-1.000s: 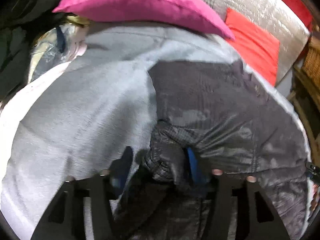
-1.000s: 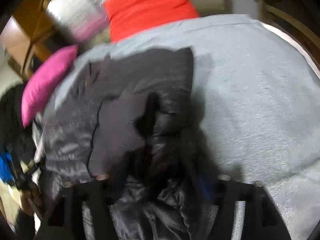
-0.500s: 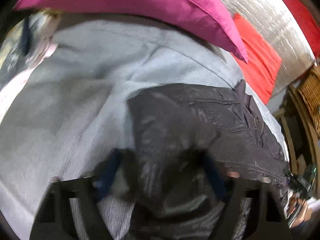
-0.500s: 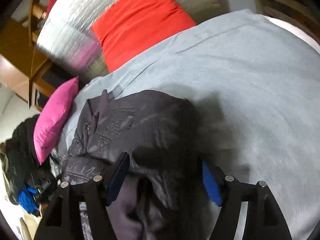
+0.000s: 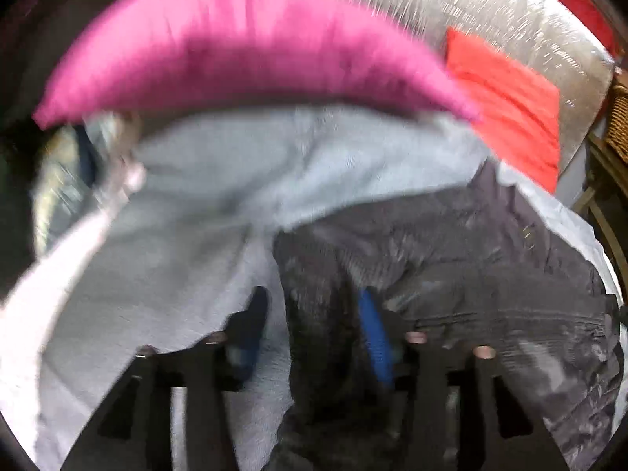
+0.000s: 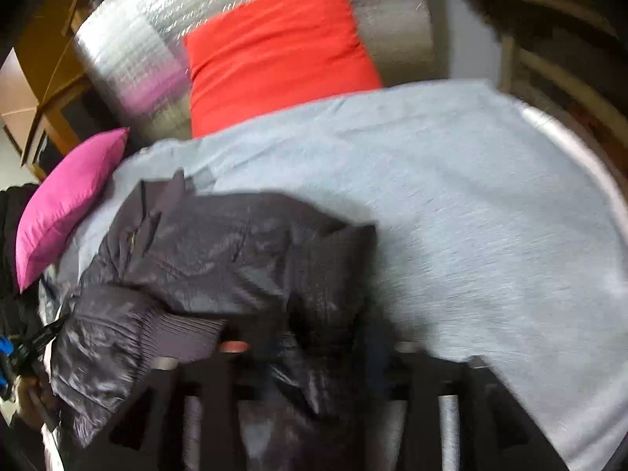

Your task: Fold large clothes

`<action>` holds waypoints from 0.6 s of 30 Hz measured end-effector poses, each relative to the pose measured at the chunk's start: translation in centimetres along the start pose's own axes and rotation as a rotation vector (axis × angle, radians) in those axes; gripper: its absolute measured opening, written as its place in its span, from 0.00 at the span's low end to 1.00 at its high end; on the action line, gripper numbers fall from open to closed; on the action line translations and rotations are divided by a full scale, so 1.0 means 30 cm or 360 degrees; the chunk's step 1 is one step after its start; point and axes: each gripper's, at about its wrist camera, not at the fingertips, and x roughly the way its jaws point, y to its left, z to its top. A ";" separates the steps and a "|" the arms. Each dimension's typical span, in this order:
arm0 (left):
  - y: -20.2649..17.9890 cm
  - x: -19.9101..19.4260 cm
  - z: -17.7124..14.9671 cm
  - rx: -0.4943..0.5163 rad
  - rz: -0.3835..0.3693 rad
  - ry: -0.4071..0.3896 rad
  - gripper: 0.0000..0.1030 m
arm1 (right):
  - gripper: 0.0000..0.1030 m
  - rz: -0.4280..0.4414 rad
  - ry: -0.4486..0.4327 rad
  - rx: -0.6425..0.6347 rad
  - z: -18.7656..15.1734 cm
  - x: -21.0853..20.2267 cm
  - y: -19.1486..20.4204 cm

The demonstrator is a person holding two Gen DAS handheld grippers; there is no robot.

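Note:
A dark puffer jacket (image 5: 471, 255) lies folded on a grey bedspread (image 5: 176, 282). My left gripper (image 5: 314, 325) has a bunch of its fabric between the blue-padded fingers (image 5: 375, 333), near the jacket's left edge. In the right wrist view the jacket (image 6: 219, 259) lies at lower left, a ribbed cuff (image 6: 184, 333) showing. My right gripper (image 6: 314, 349) grips a fold of the jacket's right edge; its pads are mostly hidden by fabric.
A magenta pillow (image 5: 243, 51) and a red pillow (image 6: 274, 47) lean against a silver quilted headboard (image 6: 129, 51). The grey bedspread (image 6: 490, 216) stretches to the right. Wooden furniture (image 6: 43, 78) stands at far left, a wicker piece (image 5: 618, 117) at right.
Both grippers carried the jacket's near part up and forward over the rest, then came back down; the jacket now lies doubled over. Both views are blurred by motion.

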 end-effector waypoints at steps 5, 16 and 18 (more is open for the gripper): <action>-0.111 -0.164 -0.050 0.0084 -0.0121 -0.0165 0.65 | 0.65 0.0153 -0.0127 -0.0103 -0.020 -0.163 0.140; -0.254 -0.034 -0.277 0.0263 0.0079 -0.0060 0.67 | 0.65 0.0223 0.0198 -0.0278 -0.256 0.081 0.337; -0.249 -0.034 -0.281 0.0245 0.0070 -0.0053 0.68 | 0.65 0.0190 0.0194 -0.0289 -0.256 0.086 0.345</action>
